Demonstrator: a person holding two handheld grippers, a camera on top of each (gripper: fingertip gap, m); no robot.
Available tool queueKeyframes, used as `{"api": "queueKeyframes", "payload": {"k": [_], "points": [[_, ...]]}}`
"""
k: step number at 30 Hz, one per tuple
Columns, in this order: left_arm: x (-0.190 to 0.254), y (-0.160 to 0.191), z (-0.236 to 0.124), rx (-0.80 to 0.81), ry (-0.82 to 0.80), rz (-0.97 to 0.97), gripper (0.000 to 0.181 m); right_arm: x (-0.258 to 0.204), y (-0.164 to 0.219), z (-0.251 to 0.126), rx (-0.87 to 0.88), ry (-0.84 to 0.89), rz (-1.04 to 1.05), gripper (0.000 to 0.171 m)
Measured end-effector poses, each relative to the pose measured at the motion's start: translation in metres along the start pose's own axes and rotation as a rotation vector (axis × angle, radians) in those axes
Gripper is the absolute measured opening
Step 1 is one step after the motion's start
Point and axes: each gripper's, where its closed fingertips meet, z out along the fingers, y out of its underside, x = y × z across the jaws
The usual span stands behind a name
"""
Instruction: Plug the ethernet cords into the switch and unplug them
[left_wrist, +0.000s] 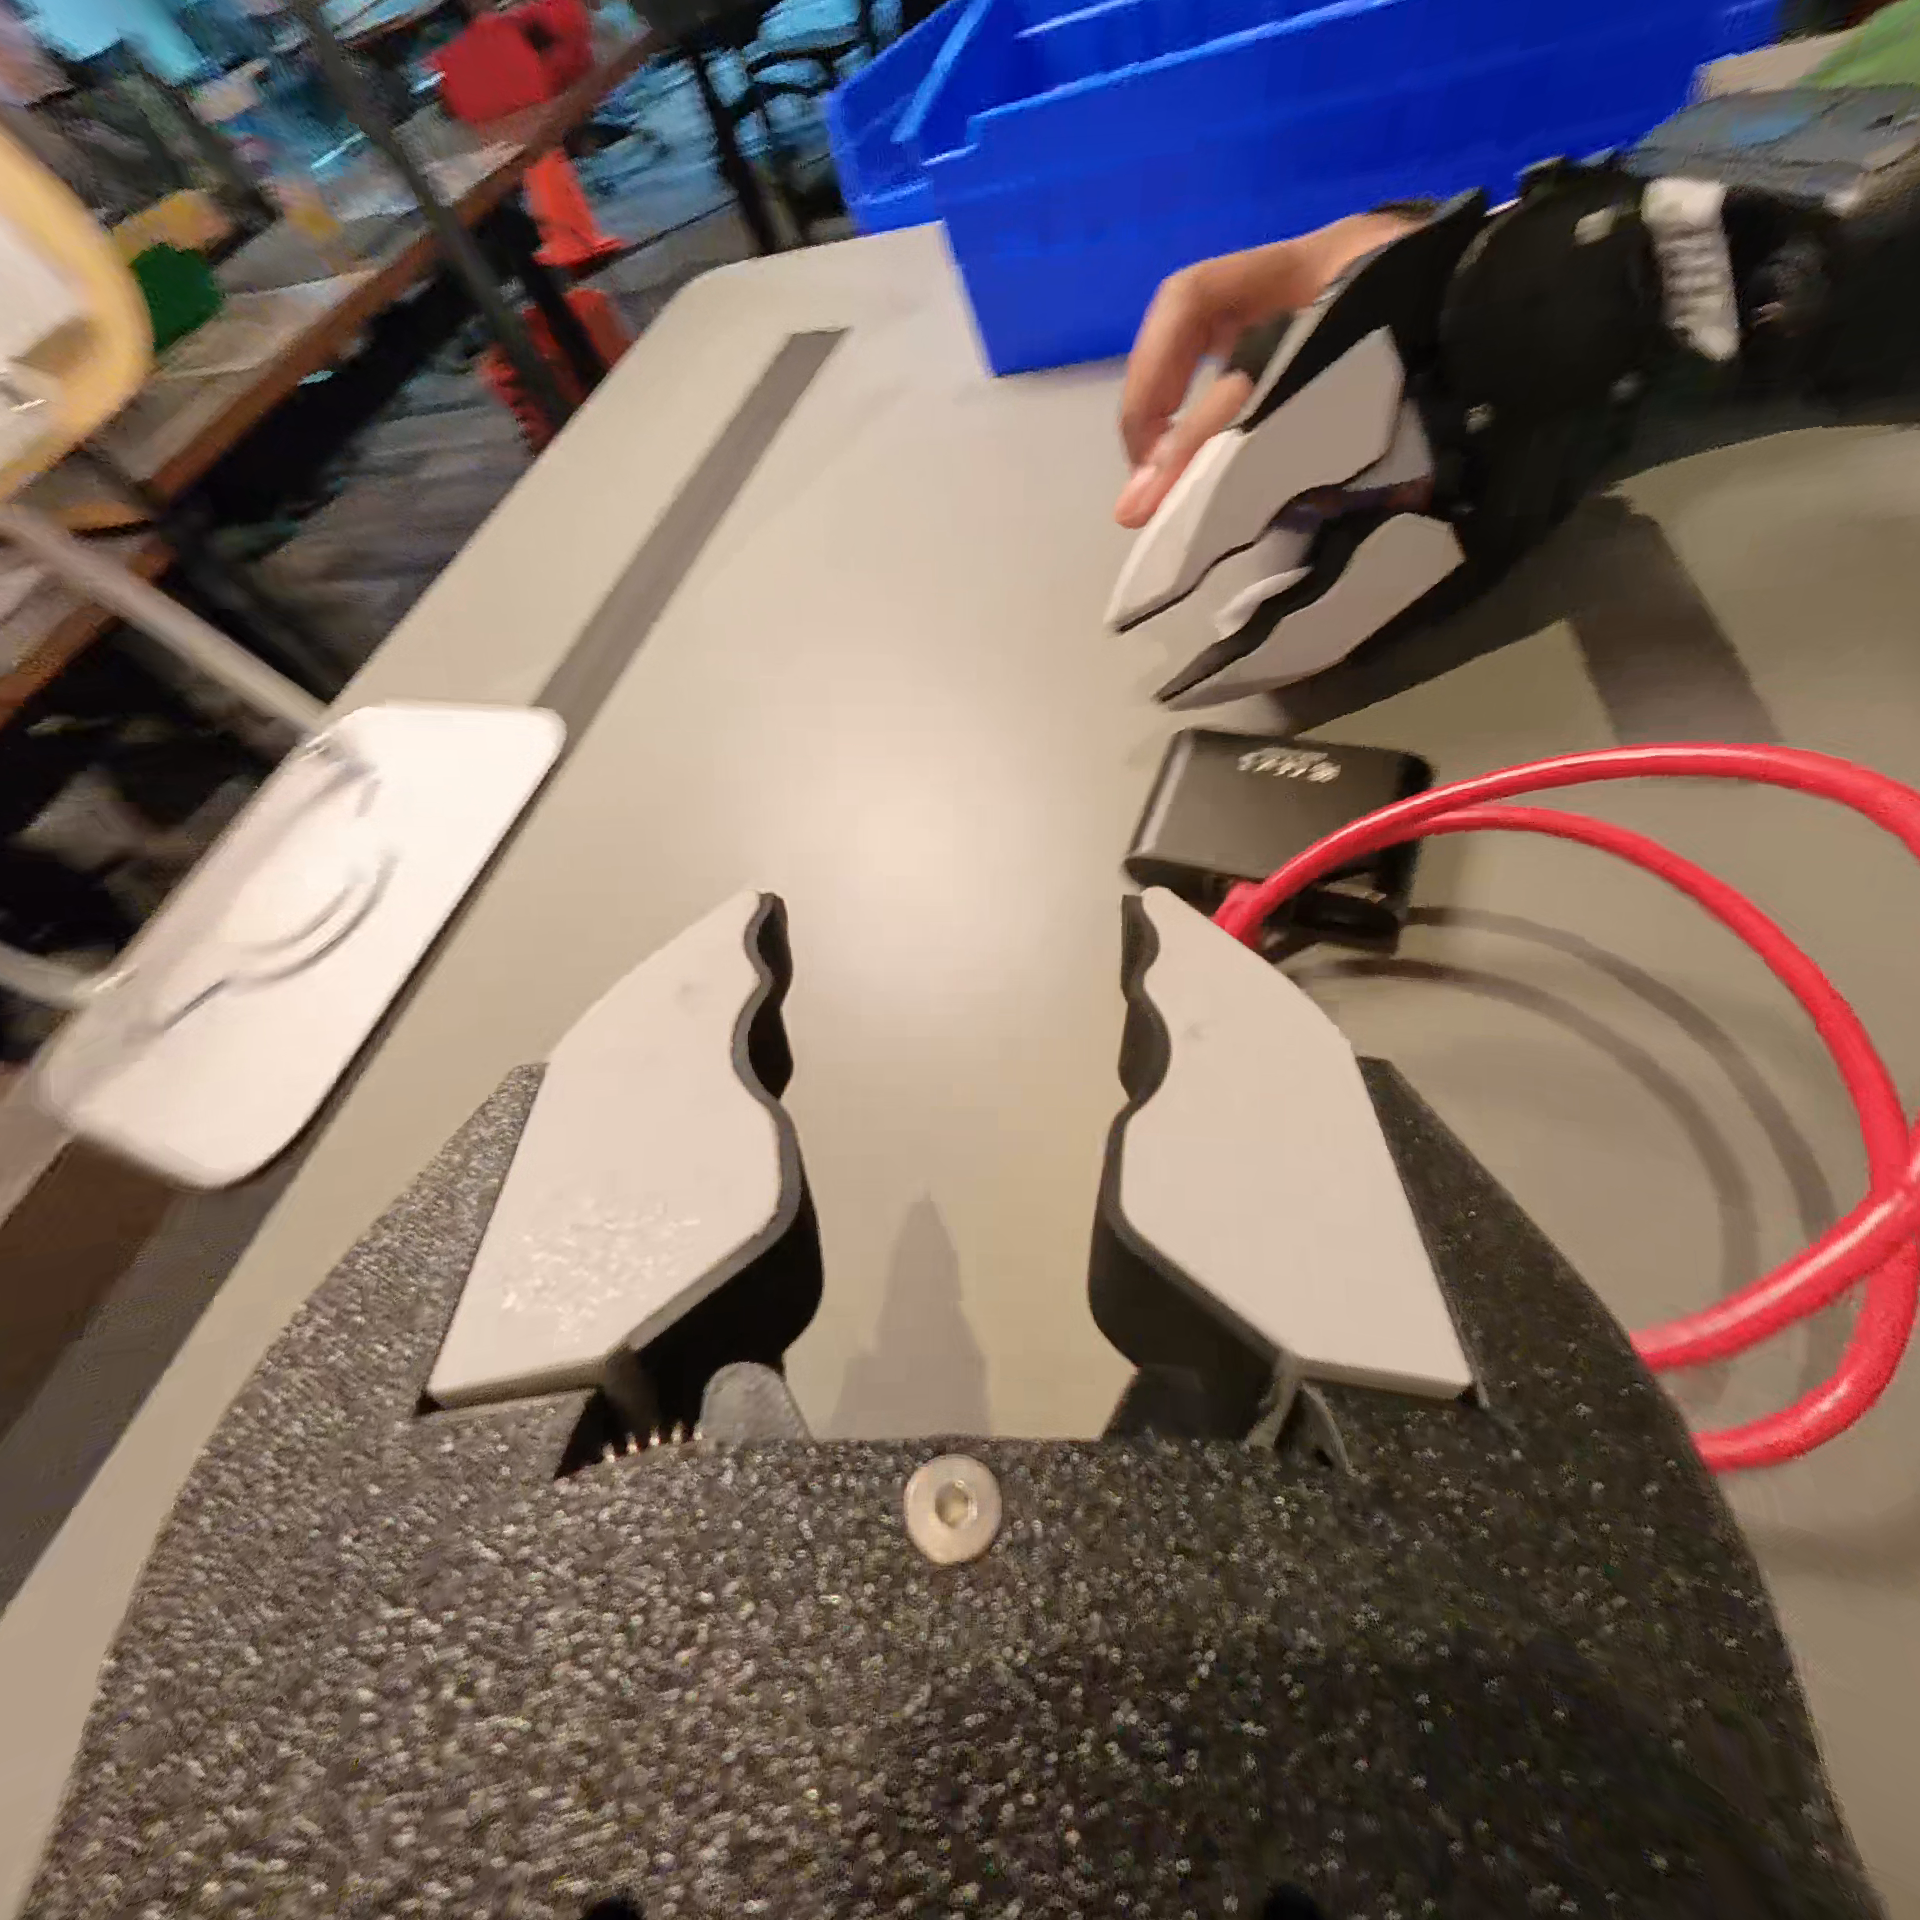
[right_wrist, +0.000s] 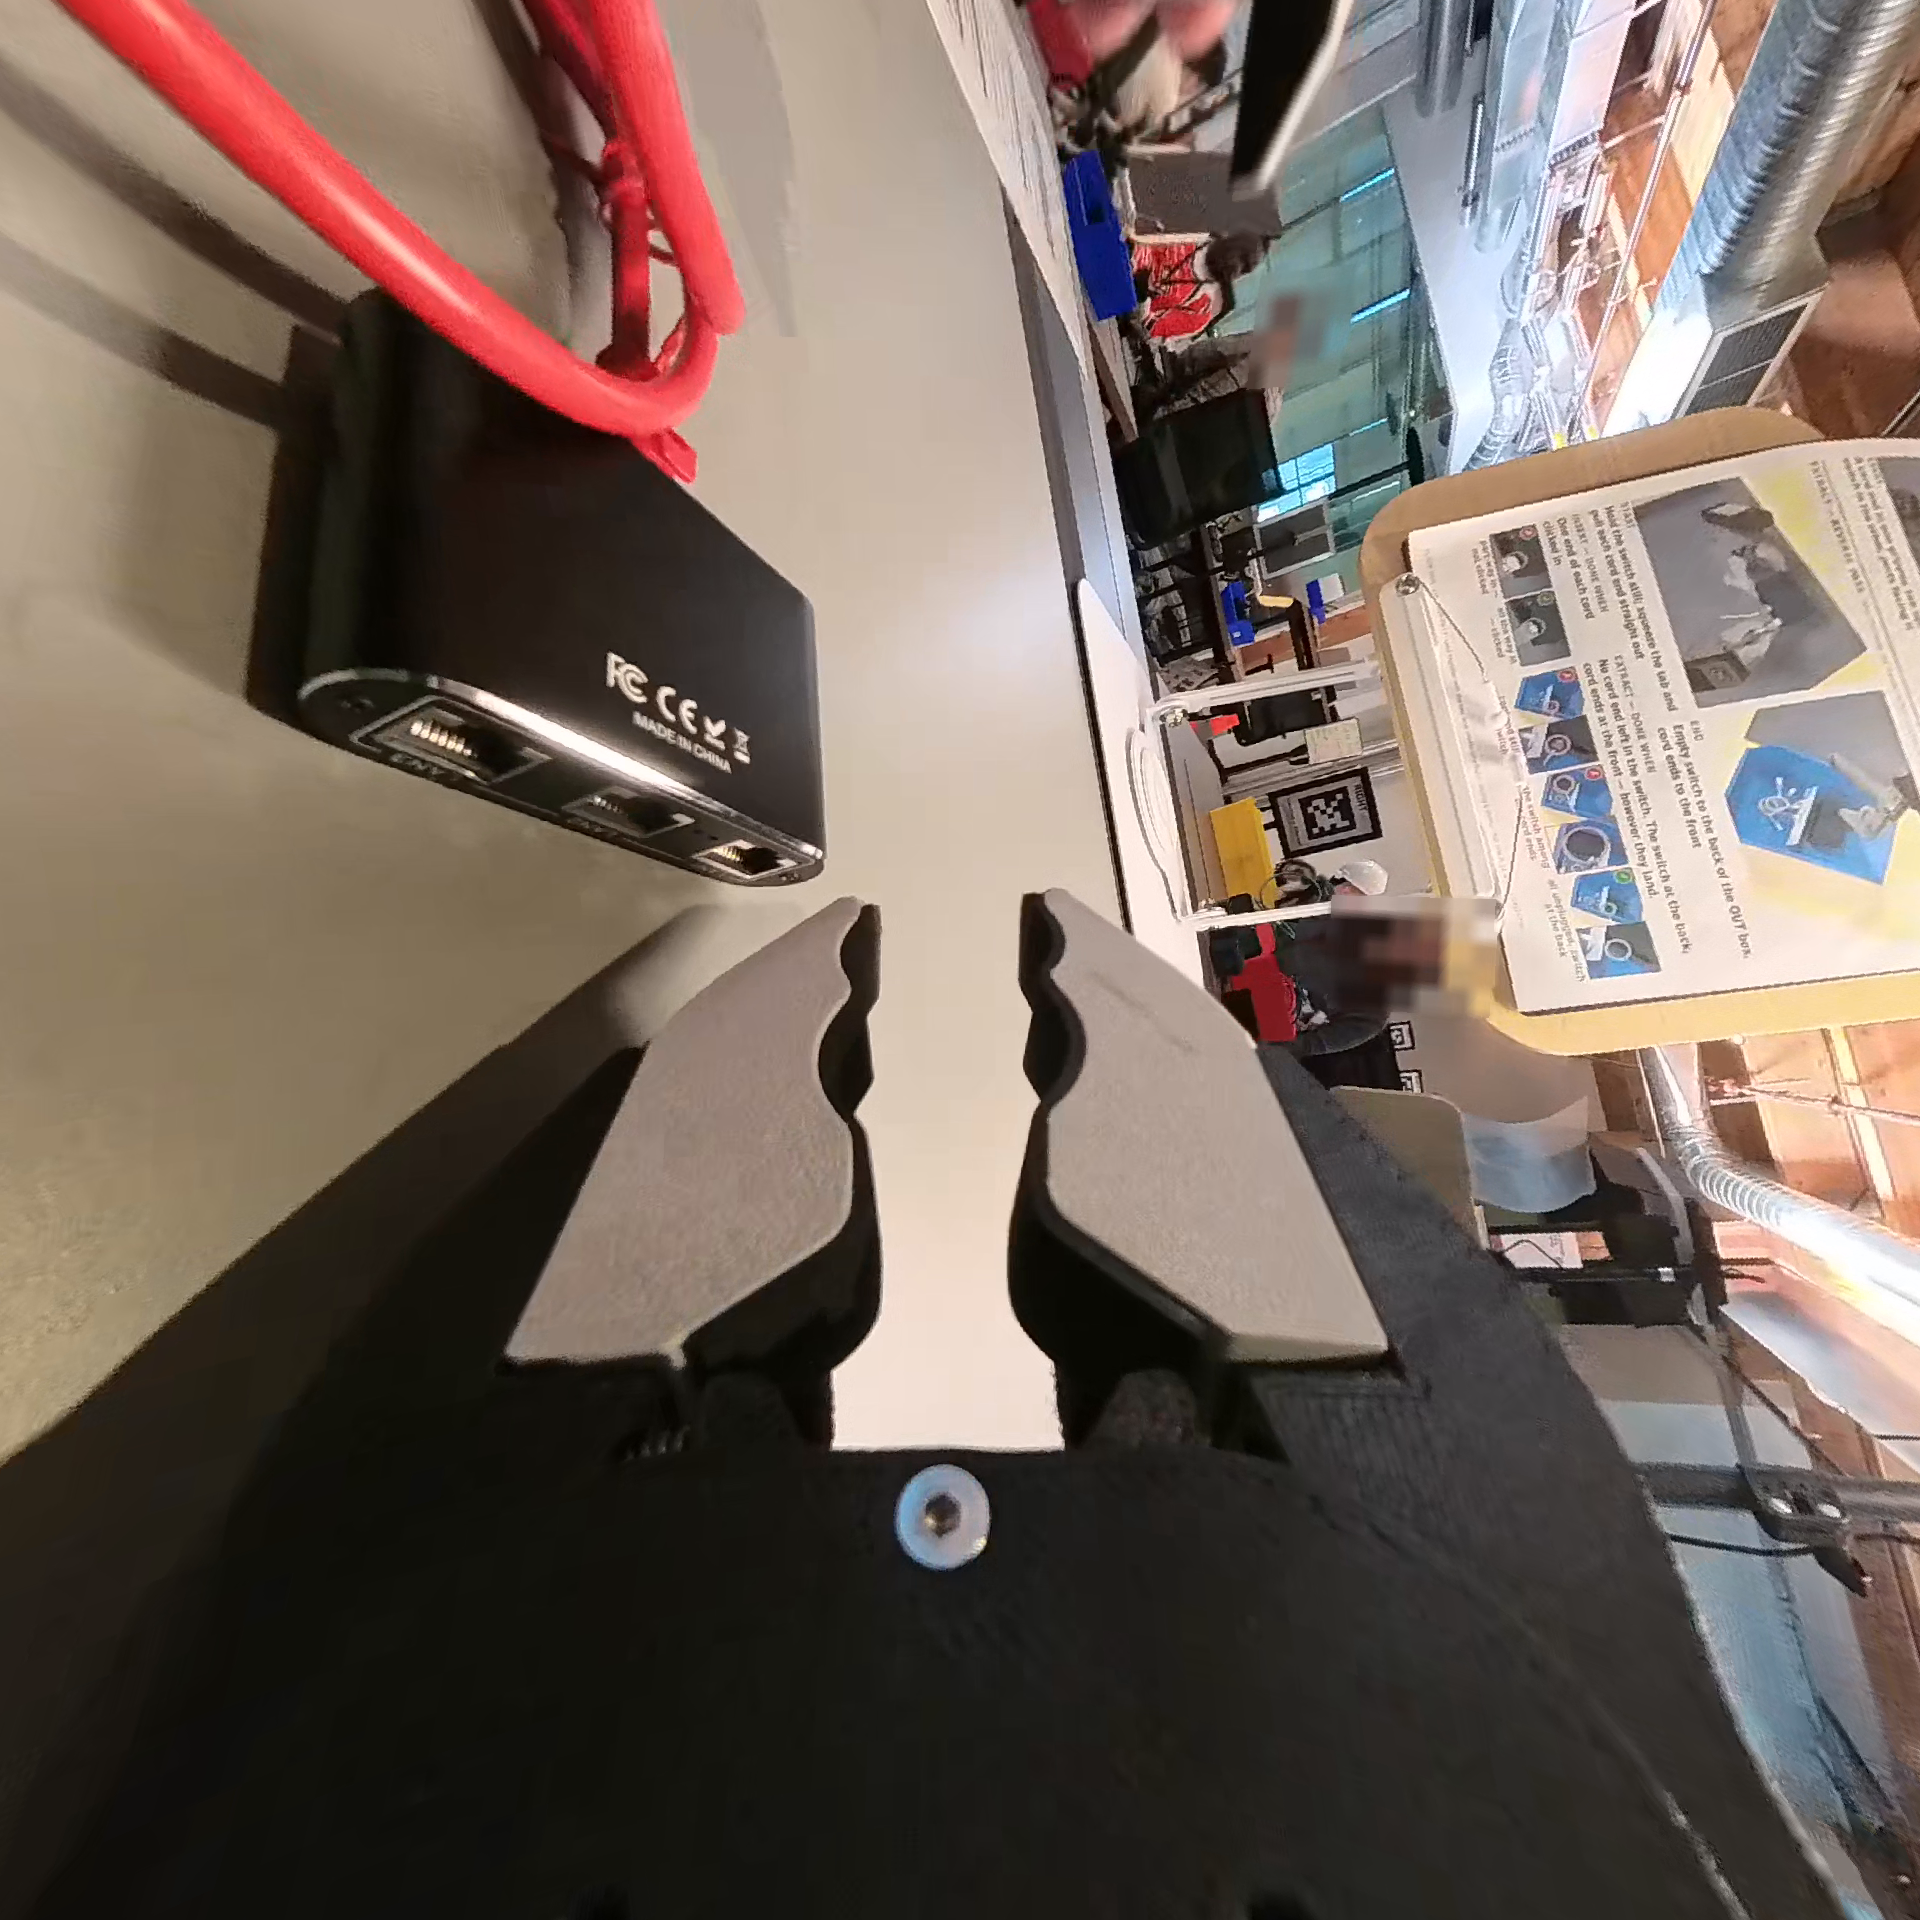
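I am holding my left gripper (left_wrist: 951, 914) spread wide over the grey table (left_wrist: 883, 644); my right gripper (right_wrist: 948, 914) is gaping narrowly beside the black switch (right_wrist: 540, 623); red ethernet cords (right_wrist: 436, 260) are lying across its back.

Glossy black switch (right_wrist: 540, 623), smooth red rubbery cords (right_wrist: 416, 249), matt grey table (left_wrist: 914, 675), grainy black claw (left_wrist: 951, 914) body.

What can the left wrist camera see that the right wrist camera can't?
Only the left wrist view shows the blue bins, a hand holding the right gripper, and the left gripper with its fingers apart. Only the right wrist view shows the switch's empty front ports and an instruction sheet on a wooden board. Both show the black switch, the red ethernet cords and the grey table.
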Motion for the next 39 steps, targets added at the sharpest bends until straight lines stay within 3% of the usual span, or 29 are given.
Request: {"api": "queueKeyframes", "payload": {"k": [4,10,15,18,22,29,31,35,39], "points": [[-0.029,0.015,-0.071,-0.06,-0.246,-0.069,0.061,0.001,0.002,0.002,-0.005,0.001,0.029,0.023],[-0.074,0.053,-0.233,-0.219,-0.613,-0.18,0.057,0.001,0.003,0.003,-0.013,0.006,0.035,0.021],[-0.106,0.165,-0.366,-0.63,-0.838,-0.425,0.058,0.001,0.003,0.004,-0.017,0.011,0.023,0.019],[-0.108,0.238,-0.42,-0.827,-0.875,-0.626,0.053,0.0,0.002,0.004,-0.018,0.015,0.013,0.018],[-0.103,0.296,-0.439,-0.954,-0.864,-0.768,0.045,0.0,0.002,0.003,-0.019,0.019,0.003,0.017],[-0.104,0.332,-0.431,-1.079,-0.867,-0.757,0.037,-0.001,0.001,0.003,-0.013,0.02,-0.005,0.014],[-0.105,0.336,-0.43,-1.086,-0.881,-0.736,0.023,-0.001,0.001,0.003,-0.013,0.019,-0.003,0.014],[-0.115,0.319,-0.444,-1.064,-1.001,-0.636,0.018,-0.001,0.001,0.003,-0.012,0.02,-0.006,0.014],[-0.132,0.256,-0.464,-0.984,-1.176,-0.431,0.017,-0.001,0.0,0.003,-0.006,0.012,0.003,0.014]]}}
